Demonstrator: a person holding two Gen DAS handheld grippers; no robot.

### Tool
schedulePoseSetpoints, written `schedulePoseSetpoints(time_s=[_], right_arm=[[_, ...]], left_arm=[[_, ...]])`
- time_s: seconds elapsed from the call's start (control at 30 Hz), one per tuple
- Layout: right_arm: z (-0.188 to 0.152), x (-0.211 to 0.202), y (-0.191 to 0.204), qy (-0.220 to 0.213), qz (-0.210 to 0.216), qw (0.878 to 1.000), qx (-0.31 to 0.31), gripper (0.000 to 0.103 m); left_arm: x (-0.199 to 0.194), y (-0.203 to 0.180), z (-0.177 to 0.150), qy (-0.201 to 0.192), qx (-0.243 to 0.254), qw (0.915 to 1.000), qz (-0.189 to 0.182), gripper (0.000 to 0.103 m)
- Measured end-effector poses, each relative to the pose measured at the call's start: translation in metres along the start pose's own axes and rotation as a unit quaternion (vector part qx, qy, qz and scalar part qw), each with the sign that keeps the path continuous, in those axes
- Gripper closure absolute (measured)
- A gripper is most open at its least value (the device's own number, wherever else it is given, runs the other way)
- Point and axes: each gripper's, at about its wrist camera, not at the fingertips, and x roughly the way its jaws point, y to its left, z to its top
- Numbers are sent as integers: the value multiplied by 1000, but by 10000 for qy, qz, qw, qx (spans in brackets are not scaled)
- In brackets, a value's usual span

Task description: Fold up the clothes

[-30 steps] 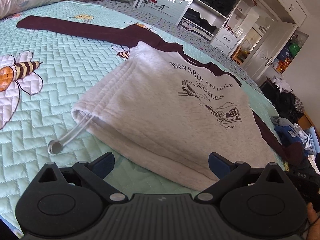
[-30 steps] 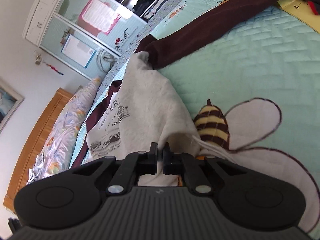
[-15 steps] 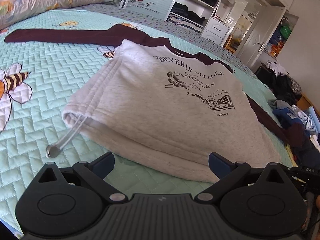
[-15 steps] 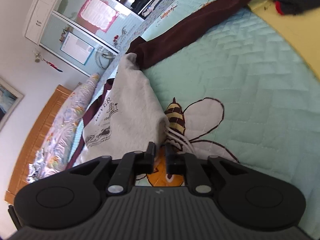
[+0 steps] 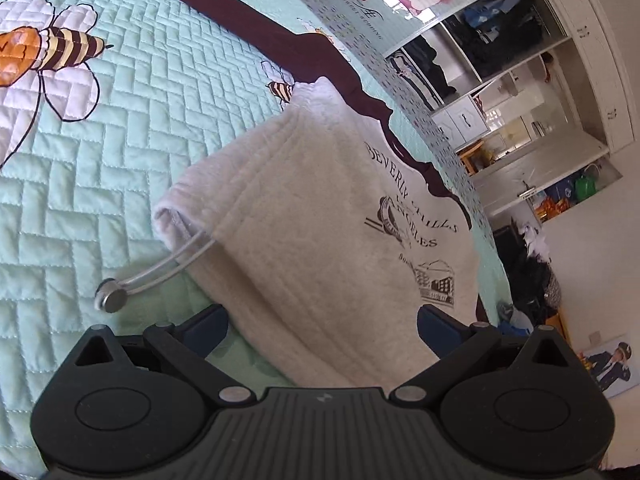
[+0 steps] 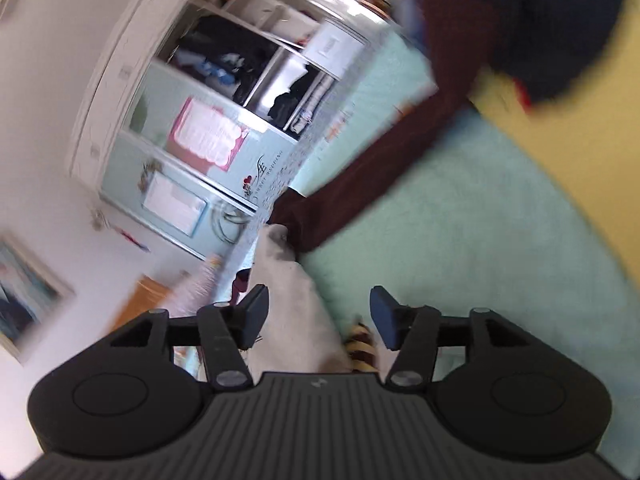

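1. The grey sweatshirt lies folded on the quilted bed cover. Its printed front faces up and its folded hem edge is nearest the left wrist camera. A drawstring with a metal stopper trails from the hem onto the cover, toward the bed's left side.

2. The left gripper hovers just short of the hem with its jaws spread wide and nothing pinched; the cloth edge sits between and below the blue pads.

3. The dark maroon sleeve stretches flat along the bed's far edge. The other maroon sleeve runs toward the bed's right edge, where a dark pile of clothes lies.

4. The right gripper is opening its jaws. The grey fabric rises between them, but the pads no longer press on it, so I judge the hem corner released.

5. The step in hand looks like letting go after laying the bottom fold. To do it well, back both grippers straight away from the cloth so the layers stay aligned, tuck the drawstring in, then go for a sleeve.

6. Compared with 1 second ago, the right jaws were nearly shut on the hem and now stand apart. That view has blurred and swung toward the wardrobe. The left view has rolled and sits closer to the hem.
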Motion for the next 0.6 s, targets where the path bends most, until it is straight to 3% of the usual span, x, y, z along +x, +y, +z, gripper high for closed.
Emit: schedulePoseSetpoints(time_s=[0.03,0.27,0.47,0.6], right_arm=[[-3,0,-6,-40,44,9999,-107,59],[-7,2,5,103,5,9971,-752,50],[-10,-1,10,135,-57,9953,-959,48],[-15,1,18,199,-220,9914,-1275,45]], left_arm=[[0,-1,1,-8,9,10000,-24,3],[-14,-8,5,-43,-87,9995,-299,3],[16,-6,11,36,92,10000,-13,4],[36,-8,14,-181,327,9991,214,7]])
